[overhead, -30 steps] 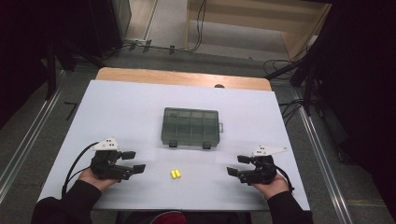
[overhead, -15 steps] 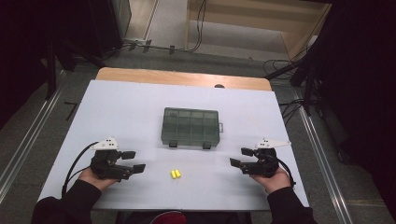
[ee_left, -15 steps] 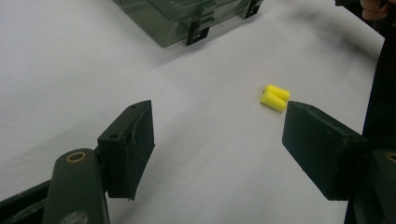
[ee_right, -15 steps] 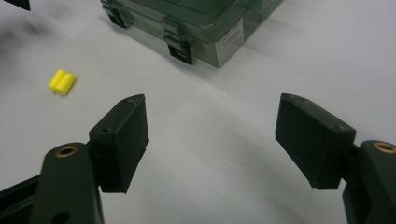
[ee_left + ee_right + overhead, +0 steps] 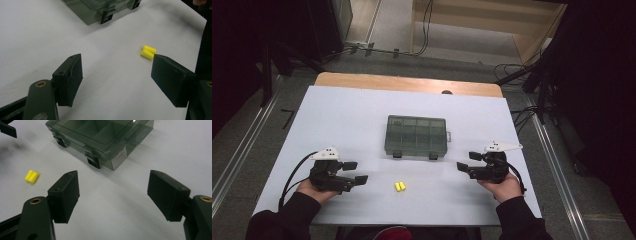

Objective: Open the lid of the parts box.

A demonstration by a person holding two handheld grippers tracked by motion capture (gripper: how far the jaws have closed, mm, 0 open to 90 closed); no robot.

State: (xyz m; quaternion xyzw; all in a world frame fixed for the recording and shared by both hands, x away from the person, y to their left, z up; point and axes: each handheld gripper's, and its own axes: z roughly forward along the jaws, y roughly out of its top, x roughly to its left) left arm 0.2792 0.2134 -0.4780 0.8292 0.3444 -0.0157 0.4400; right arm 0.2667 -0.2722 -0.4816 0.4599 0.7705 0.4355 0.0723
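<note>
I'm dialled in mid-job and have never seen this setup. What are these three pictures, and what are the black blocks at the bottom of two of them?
A person sits at a white table, each hand holding a two-jaw tool. The high view looks down from above: left gripper, right gripper. The other two pictures come from cameras riding on the grippers; the black blocks are their own jaws, spread apart with nothing between them. On the table lie a closed smoky plastic compartment box and two small yellow pieces side by side near the person. Nothing is held.

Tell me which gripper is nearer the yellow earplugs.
Left. The left gripper sits just left of the yellow earplugs; the right gripper is farther off, to their right.
</note>
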